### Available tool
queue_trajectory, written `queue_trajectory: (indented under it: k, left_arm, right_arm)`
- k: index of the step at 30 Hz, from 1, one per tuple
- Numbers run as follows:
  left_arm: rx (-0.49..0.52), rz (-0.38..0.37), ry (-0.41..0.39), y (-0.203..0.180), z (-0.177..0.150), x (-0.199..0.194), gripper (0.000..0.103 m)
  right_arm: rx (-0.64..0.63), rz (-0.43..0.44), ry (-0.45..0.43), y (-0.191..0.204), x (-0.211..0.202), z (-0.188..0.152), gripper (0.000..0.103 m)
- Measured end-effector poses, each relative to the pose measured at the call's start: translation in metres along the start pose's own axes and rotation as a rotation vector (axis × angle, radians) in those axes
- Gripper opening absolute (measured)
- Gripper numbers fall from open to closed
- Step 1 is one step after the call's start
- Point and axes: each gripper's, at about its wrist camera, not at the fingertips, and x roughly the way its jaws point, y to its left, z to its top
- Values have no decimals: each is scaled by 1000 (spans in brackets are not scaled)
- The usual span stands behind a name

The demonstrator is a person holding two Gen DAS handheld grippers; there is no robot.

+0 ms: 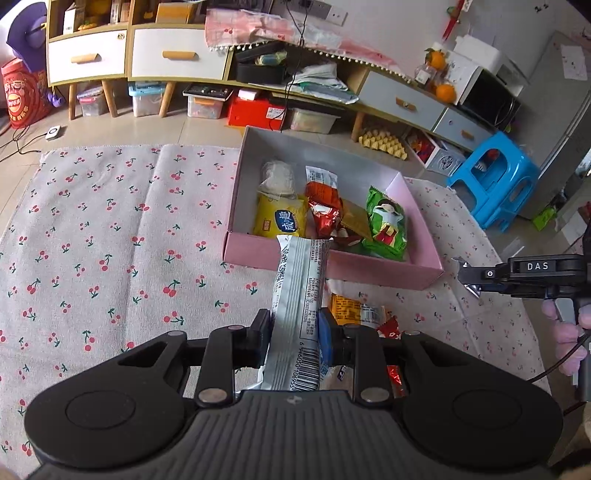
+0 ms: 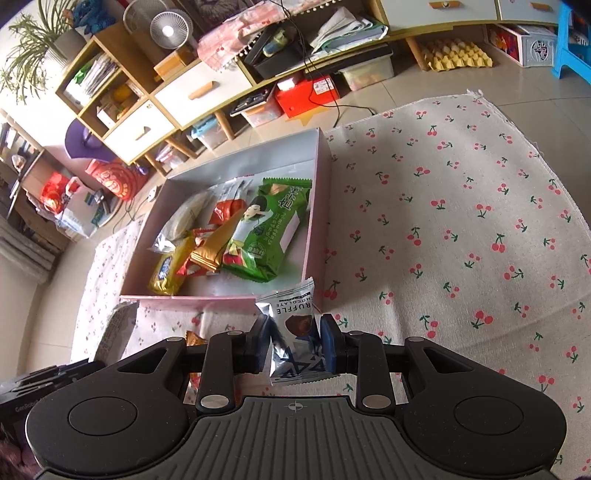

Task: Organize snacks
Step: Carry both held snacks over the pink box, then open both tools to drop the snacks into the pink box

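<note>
The left gripper (image 1: 293, 334) pinches a long silver snack bar (image 1: 299, 295) just short of the pink box (image 1: 332, 267); the right gripper (image 2: 293, 341) clamps a chocolate truffle packet (image 2: 291, 321) beside its near wall. Either slick wrapper could slip and land outside the box.

Cherry-print cloth (image 1: 110, 229) lay spread over tiled floor (image 1: 207, 129). Behind it stood long low cabinet (image 1: 177, 59) with white drawers, storage bins and red box (image 1: 255, 110) beneath. Blue plastic stool (image 1: 495, 177) sat near right, yellow egg tray (image 1: 384, 142) beside it. Small white fan (image 2: 170, 31) topped shelf.
</note>
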Motion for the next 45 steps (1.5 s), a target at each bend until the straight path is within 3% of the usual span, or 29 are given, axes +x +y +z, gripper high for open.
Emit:
queue_trajectory:
  k: [6,17,26,34,39,45]
  left_arm:
    - [-21,17,-34,-7,16,11,25]
    - [37,40,-21,-41,67,68,25]
    - [60,49,4,-65,84,120,25]
    - [47,60,31,-75,91,141,25]
    - [-6,59,18,-65,90,136,32]
    - [39,84,-3,-67,88,118,48]
  right_arm:
    - [21,25,-41,7,9,18,28]
    - [33,13,14,16,52,31,28]
    - [39,22,21,14,64,34,28]
    - [52,36,12,6,59,39,33]
    - [92,68,-6,0,51,44,36]
    - [94,85,-26,1,44,45,47]
